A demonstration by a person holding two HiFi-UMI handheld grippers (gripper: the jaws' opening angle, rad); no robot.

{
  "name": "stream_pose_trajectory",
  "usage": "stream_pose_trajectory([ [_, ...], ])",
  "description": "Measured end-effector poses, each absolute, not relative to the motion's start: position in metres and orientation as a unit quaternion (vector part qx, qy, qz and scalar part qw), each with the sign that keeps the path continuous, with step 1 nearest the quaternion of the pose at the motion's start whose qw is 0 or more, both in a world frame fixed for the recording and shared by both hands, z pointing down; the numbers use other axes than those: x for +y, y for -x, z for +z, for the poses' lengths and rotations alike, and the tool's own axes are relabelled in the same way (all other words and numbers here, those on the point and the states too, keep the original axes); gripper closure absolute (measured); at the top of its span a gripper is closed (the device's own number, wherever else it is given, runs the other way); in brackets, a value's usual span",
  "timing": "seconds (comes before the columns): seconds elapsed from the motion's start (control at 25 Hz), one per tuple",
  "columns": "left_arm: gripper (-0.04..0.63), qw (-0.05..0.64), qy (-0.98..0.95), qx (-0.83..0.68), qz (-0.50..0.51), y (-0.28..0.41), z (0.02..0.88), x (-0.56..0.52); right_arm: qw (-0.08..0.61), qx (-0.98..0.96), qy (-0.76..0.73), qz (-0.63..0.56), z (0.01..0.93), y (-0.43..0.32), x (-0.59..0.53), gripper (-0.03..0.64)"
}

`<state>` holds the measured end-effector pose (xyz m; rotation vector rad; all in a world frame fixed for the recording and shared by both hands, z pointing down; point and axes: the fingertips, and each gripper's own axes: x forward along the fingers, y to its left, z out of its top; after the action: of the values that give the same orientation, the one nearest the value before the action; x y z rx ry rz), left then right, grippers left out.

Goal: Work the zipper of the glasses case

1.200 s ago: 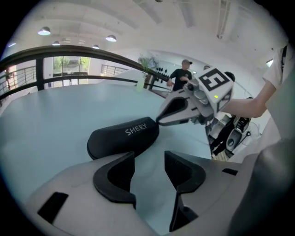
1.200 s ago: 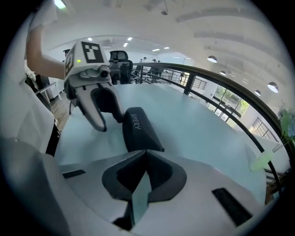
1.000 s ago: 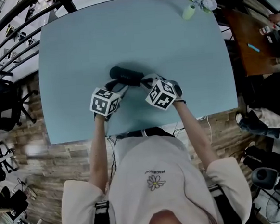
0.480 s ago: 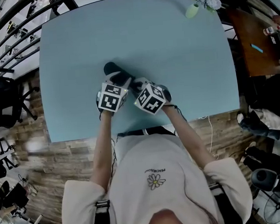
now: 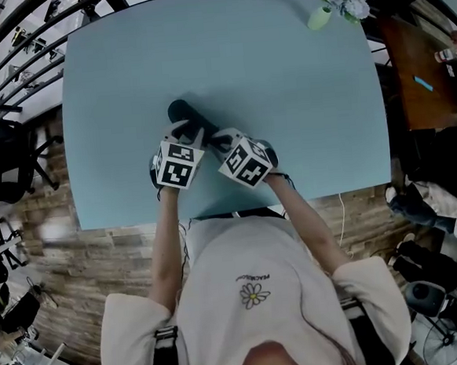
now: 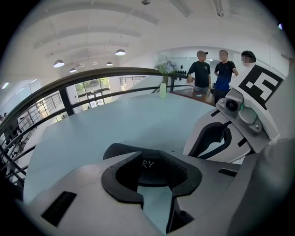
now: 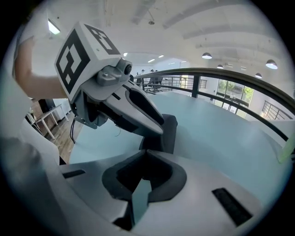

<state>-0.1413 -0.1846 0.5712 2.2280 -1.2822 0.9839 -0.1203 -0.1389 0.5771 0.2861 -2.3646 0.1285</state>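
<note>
The black glasses case (image 5: pixel 189 118) lies slantwise on the blue table (image 5: pixel 283 79), its far end pointing up-left. My left gripper (image 5: pixel 187 132) straddles the case's middle. In the left gripper view the case (image 6: pixel 117 148) fills the gap between the pads of this gripper (image 6: pixel 152 159). Its jaws have just been closing and now clamp the case. My right gripper (image 5: pixel 219 139) sits at the case's near right end with its jaws shut. In the right gripper view its tips (image 7: pixel 144 154) meet just before the case (image 7: pixel 168 133). Whether they pinch the zipper pull is hidden.
A small vase of flowers (image 5: pixel 332 0) stands at the table's far right corner. A dark railing curves round the far edge. A brown table (image 5: pixel 416 68) with small items stands to the right. Several people (image 6: pixel 212 73) stand beyond the table.
Both grippers moved left and closer together. The case swung from lying crosswise to slantwise and shifted left. The left jaws came over the case and closed on it.
</note>
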Motion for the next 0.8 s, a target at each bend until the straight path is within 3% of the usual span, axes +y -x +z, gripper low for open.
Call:
stream_pose_trajectory([
  [0.24, 0.472, 0.201, -0.787, -0.468, 0.348, 0.140, 0.571, -0.188, 0.382, -0.921, -0.080, -0.014, 0.570, 0.092, -0.167, 0.607],
  [0.44, 0.472, 0.211, -0.785, -0.468, 0.346, 0.136, 0.573, -0.189, 0.430, -0.900, 0.002, -0.064, 0.586, 0.075, -0.183, 0.484],
  [0.8, 0.474, 0.220, -0.786, -0.466, 0.342, 0.140, 0.570, -0.190, 0.484, -0.844, 0.169, -0.158, 0.612, 0.089, -0.174, 0.456],
])
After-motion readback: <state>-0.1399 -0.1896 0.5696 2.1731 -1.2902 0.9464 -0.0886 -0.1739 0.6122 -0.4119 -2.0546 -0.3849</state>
